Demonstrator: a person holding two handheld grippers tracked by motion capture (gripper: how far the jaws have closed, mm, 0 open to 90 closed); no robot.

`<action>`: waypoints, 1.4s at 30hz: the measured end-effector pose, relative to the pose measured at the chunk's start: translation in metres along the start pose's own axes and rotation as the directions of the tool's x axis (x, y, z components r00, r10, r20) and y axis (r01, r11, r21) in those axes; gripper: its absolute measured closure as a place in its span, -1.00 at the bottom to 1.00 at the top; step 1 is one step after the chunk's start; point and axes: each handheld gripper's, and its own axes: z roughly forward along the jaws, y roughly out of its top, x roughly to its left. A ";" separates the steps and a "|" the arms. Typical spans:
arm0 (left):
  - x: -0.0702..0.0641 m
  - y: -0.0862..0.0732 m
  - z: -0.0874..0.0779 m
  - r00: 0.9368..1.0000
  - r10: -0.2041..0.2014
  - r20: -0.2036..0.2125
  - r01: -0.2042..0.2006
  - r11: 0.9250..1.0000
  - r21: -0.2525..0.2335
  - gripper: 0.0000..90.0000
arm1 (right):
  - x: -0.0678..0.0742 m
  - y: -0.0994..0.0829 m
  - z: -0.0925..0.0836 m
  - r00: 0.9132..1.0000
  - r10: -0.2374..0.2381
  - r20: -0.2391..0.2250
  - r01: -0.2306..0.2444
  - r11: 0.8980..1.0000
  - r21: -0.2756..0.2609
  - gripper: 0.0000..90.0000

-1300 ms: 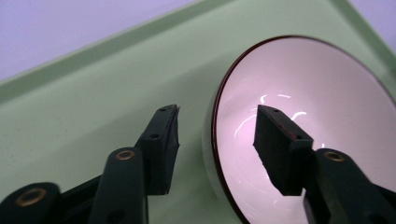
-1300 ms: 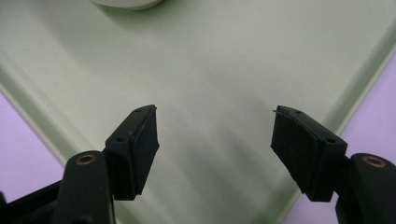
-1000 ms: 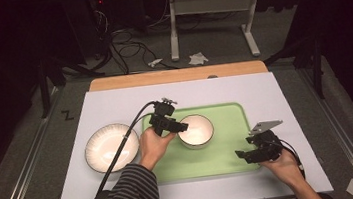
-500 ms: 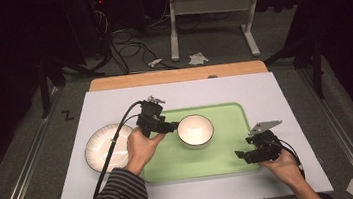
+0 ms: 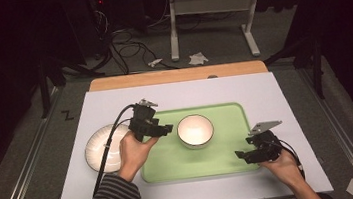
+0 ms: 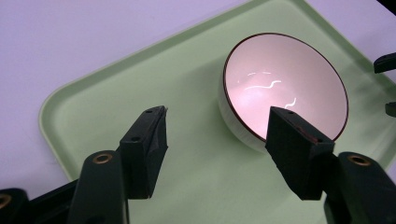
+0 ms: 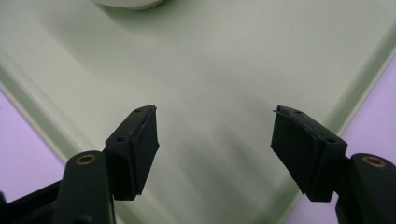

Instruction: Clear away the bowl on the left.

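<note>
On the white tabletop the big green tray sits square in the middle, and everything turns on it right now. The ribbed white plate lies off the tray's nine o'clock edge, just beside it, and that looks like the next thing to go aboard. The bowl already stands upright on the tray, toward its twelve o'clock half and a touch to the nine o'clock side of middle, and in the left gripper view it shows glossy and empty. The left claw hovers over the tray's ten o'clock corner, between plate and bowl; its jaws have just been opening and stand wide with nothing between them. The right claw waits at the tray's four o'clock corner, jaws spread well apart and empty above bare tray. My call: swing the left claw toward nine o'clock, come in low at the plate's rim, pinch the lip squarely, then keep it level over the tray's raised edge and set it clear of the bowl.
</note>
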 end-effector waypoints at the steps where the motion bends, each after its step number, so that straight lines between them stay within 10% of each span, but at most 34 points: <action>1: 0.002 0.000 -0.003 1.000 -0.004 0.000 0.004 1.000 -0.001 -0.14 | 0.000 0.000 0.000 1.000 -0.005 0.000 0.005 1.000 -0.001 -0.26; 13: 0.004 -0.008 -0.022 0.997 -0.064 0.038 0.065 0.998 -0.007 -0.15 | 0.000 0.000 -0.001 1.000 0.003 -0.003 -0.003 1.000 0.000 -0.26; 20: 0.002 -0.014 -0.033 0.999 -0.027 0.033 0.027 1.000 -0.008 -0.16 | 0.000 0.000 0.000 1.000 0.004 -0.006 -0.004 1.000 -0.002 -0.26; 21: 0.008 -0.014 -0.040 0.998 0.056 0.029 -0.058 0.996 0.063 -0.16 | 0.000 0.001 0.000 1.000 0.007 -0.009 -0.007 1.000 -0.003 -0.26; 22: 0.008 -0.015 -0.041 0.998 0.056 0.035 -0.058 0.997 0.057 -0.16 | 0.000 0.001 0.000 1.000 0.005 -0.009 -0.005 1.000 -0.004 -0.26; 29: 0.003 -0.023 -0.043 0.998 -0.051 0.047 0.054 0.997 -0.056 -0.17 | 0.000 0.002 0.001 1.000 0.006 -0.008 -0.006 1.000 0.002 -0.26; 42: 0.006 -0.034 -0.049 0.999 -0.022 0.043 0.023 1.000 -0.019 -0.17 | 0.000 0.001 0.000 1.000 0.004 -0.011 -0.004 1.000 -0.008 -0.26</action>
